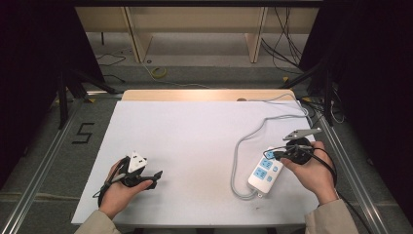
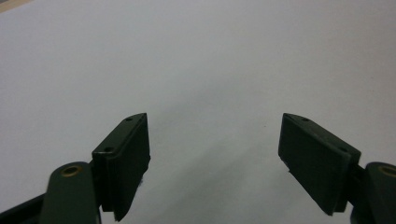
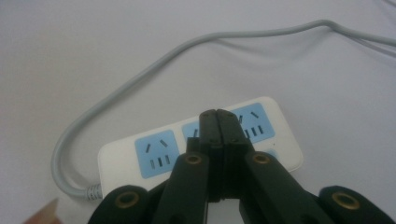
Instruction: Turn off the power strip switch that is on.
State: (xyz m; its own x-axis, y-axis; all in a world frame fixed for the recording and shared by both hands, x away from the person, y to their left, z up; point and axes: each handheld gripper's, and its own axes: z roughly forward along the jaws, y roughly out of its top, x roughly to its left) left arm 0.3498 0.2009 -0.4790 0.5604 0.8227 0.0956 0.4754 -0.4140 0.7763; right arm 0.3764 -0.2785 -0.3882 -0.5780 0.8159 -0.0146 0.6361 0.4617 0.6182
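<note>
Now the left tool point(image 1: 155, 176) rests low on the white table point(image 1: 195, 146), its jaws spread wide over bare surface. Well apart, the right tool point(image 3: 218, 116) has its jaws pressed together, gripping nothing, with the tips just over the power strip point(image 3: 154, 156). From the strip's near end, a grey cord point(image 3: 140, 74) loops away beyond the tool.

Beige sleeves point(image 1: 331, 217); black hand-held gripper point(image 2: 215, 163), brass rivets.

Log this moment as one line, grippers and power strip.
left gripper: open, empty | right gripper: shut, over power strip | grey cord: looped beside strip | white plug: by left hand
</note>
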